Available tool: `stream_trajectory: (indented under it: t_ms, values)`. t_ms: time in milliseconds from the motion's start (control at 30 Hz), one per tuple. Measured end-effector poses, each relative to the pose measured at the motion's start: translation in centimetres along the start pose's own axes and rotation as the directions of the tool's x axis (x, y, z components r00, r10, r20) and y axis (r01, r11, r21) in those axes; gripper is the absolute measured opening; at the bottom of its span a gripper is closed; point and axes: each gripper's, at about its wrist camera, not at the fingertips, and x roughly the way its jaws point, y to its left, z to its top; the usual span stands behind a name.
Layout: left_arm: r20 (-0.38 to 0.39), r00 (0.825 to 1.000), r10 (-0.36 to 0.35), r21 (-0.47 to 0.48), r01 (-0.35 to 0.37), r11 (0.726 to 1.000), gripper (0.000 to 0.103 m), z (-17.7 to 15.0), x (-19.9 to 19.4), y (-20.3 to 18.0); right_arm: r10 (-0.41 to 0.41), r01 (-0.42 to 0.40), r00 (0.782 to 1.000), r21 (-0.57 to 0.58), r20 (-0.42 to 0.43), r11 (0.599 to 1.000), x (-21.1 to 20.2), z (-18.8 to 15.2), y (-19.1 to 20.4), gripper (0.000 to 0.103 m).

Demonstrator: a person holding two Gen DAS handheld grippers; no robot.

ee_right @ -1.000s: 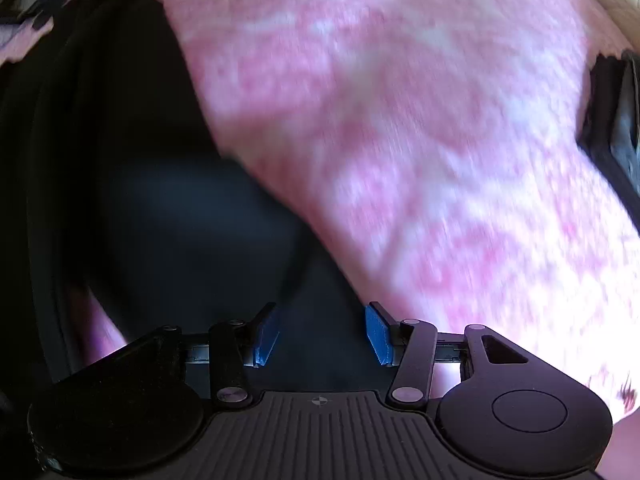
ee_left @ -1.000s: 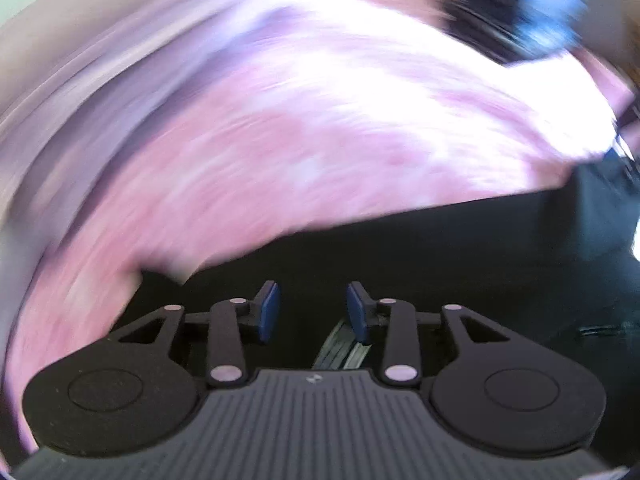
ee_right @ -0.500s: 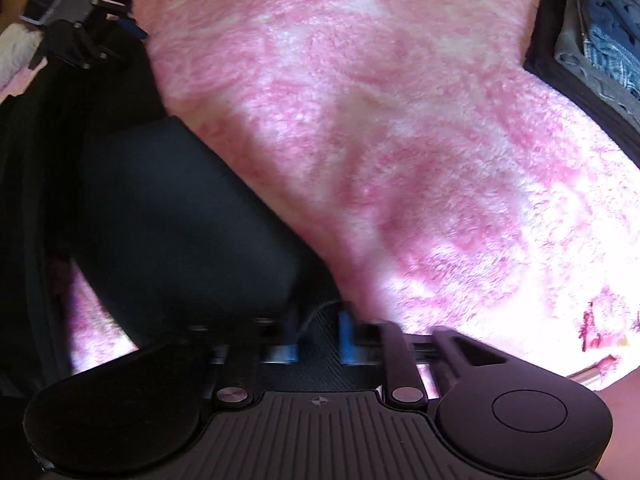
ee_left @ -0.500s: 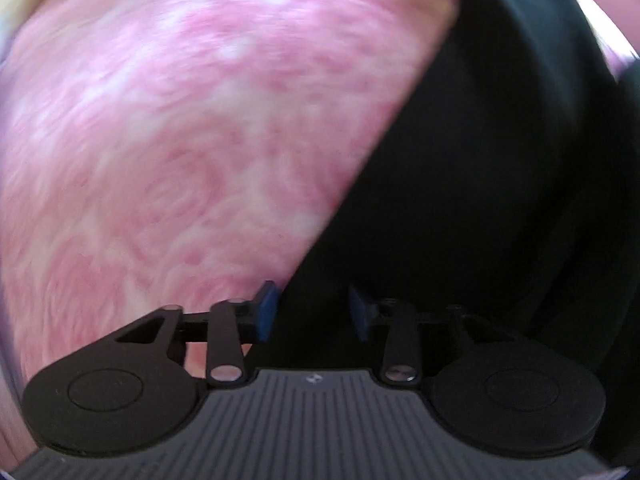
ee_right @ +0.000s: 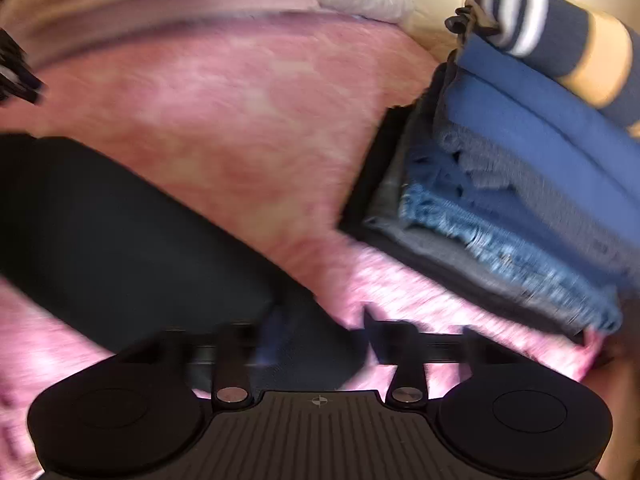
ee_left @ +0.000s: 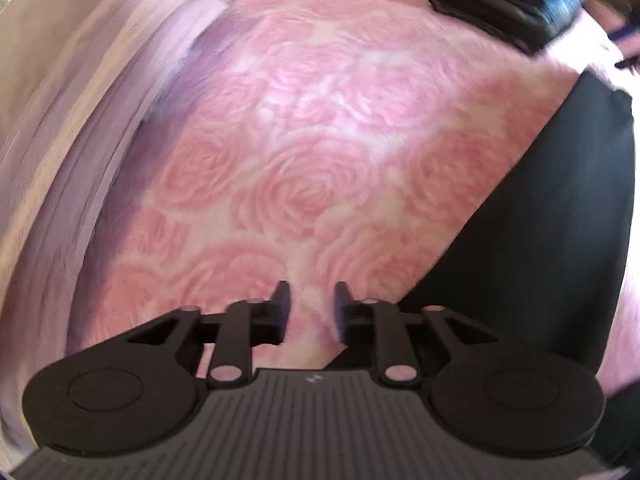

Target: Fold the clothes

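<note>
A black garment [ee_left: 552, 248] lies on a pink rose-patterned blanket [ee_left: 304, 152]; in the left wrist view it fills the right side. My left gripper [ee_left: 310, 312] is open and empty over the blanket, just left of the garment's edge. In the right wrist view the same black garment [ee_right: 120, 248] lies folded at lower left. My right gripper [ee_right: 320, 336] is open, blurred, with the garment's near corner between and under its fingers; I cannot tell whether they touch it.
A stack of folded clothes [ee_right: 520, 184], blue and grey with a striped rolled piece on top, stands at the right in the right wrist view. It shows dark and blurred at the top right of the left wrist view [ee_left: 500, 4]. A pale pink pillow [ee_left: 80, 120] lies left.
My right gripper was shut on the black garment half a second ago and has opened, swinging toward the stack. My left gripper moved left off the garment and stays open.
</note>
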Motion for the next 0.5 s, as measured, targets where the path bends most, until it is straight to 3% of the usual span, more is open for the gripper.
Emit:
stream_trajectory:
  t_ms: [167, 300, 367, 500]
  values:
    - [-0.018, 0.999, -0.029, -0.014, 0.028, 1.000, 0.025, -2.6, -2.2, -2.0, 0.064, -0.061, 0.997, 0.057, -0.047, 0.997, 1.1, -1.4, 1.1, 0.054]
    - [-0.089, 0.995, -0.034, -0.084, 0.026, 0.996, 0.026, -7.3, -3.9, -4.0, 0.196, -0.170, 0.971, 0.183, -0.138, 0.968, 3.1, -4.8, 1.1, 0.054]
    - [-0.119, 0.993, -0.010, -0.114, -0.003, 0.993, 0.026, -9.7, -5.1, -4.7, 0.145, -0.118, 0.973, 0.154, -0.179, 0.981, 2.9, -5.4, 1.4, 0.054]
    - [-0.187, 0.981, 0.041, -0.239, -0.086, 0.967, 0.028, -15.2, -8.9, -5.2, 0.111, -0.083, 0.981, 0.170, -0.160, 0.982, 0.7, -5.3, 1.8, 0.054]
